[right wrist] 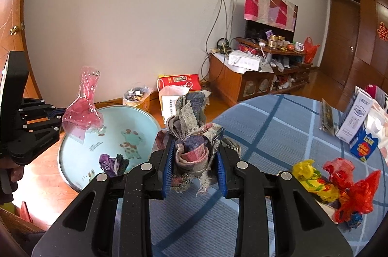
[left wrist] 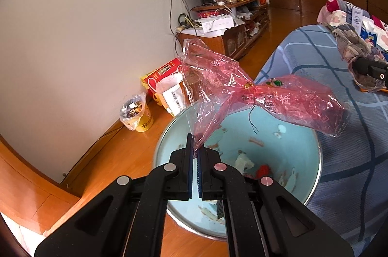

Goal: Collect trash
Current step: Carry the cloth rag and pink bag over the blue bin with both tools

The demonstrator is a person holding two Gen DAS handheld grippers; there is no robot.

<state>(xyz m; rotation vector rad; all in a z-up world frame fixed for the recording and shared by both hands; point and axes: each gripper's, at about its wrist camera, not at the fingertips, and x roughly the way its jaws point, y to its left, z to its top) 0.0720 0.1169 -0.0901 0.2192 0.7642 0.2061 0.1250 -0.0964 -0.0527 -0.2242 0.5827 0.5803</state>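
My left gripper is shut on a corner of a crinkled pink plastic wrapper, which hangs over a pale blue basin on the floor. The right wrist view shows the same left gripper with the pink wrapper above the basin; a purple wrapper and other scraps lie inside it. My right gripper is shut on a bunched, frayed plaid rag above the edge of a blue checked tablecloth. In the left wrist view the rag appears at far right.
Yellow and red wrappers and cartons lie on the right of the table. On the wooden floor by the wall stand a yellow cup of trash, a red box and a white bag. A cluttered TV cabinet stands further back.
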